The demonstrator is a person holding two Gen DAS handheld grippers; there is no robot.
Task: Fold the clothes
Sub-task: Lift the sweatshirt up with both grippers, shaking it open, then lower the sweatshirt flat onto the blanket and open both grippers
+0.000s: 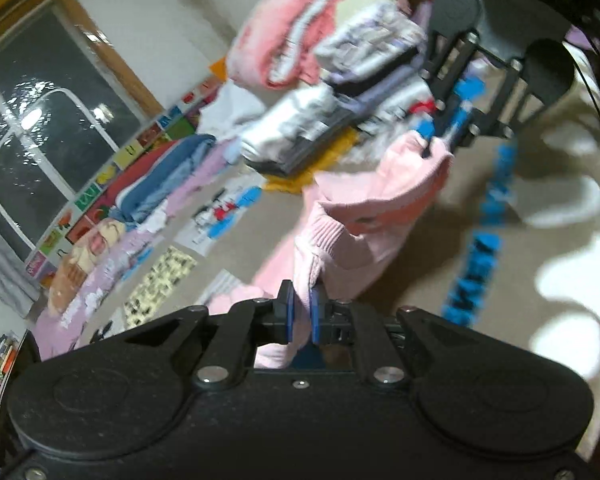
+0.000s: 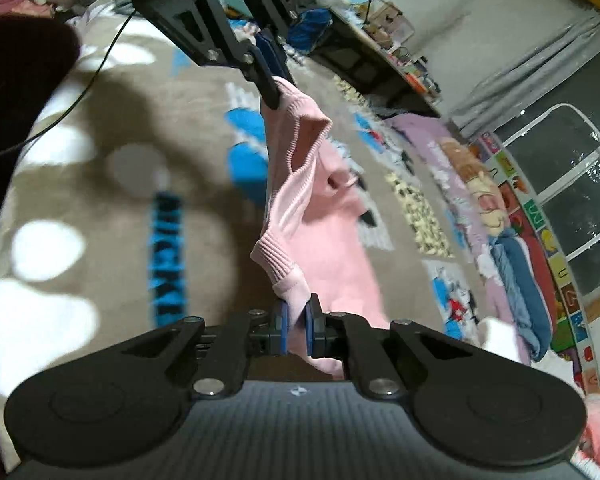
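Left gripper (image 1: 302, 312) clamped on ribbed hem of pink garment (image 1: 364, 216); blue pads pinched tight on fabric. Right gripper (image 2: 296, 322) likewise clenched on another ribbed edge of same pink garment (image 2: 300, 200). Garment strung between the two, lifted above beige patterned blanket (image 2: 100, 208), lower part sagging toward it.

Only in left wrist view: stack of folded clothes (image 1: 324, 92) beyond the garment, pink folded piece (image 1: 288, 40) at top, dark and white pieces below; right gripper (image 1: 446, 132) seen from the front, biting far edge of the garment. Window (image 1: 28, 128) upper left, row of clothes (image 1: 140, 216) along the alphabet mat.

Only in right wrist view: left gripper (image 2: 270, 84) from the front, gripping garment top; shelf with clutter (image 2: 396, 52) upper right, grey curtain (image 2: 540, 64), black cable (image 2: 92, 76) across the blanket, blue lettering (image 2: 168, 256) on it.

Heavy motion blur in left view; stack items hard to tell apart. Garment type unclear, bunched and partly behind gripper bodies. Dark shape at right view's left edge unidentifiable.
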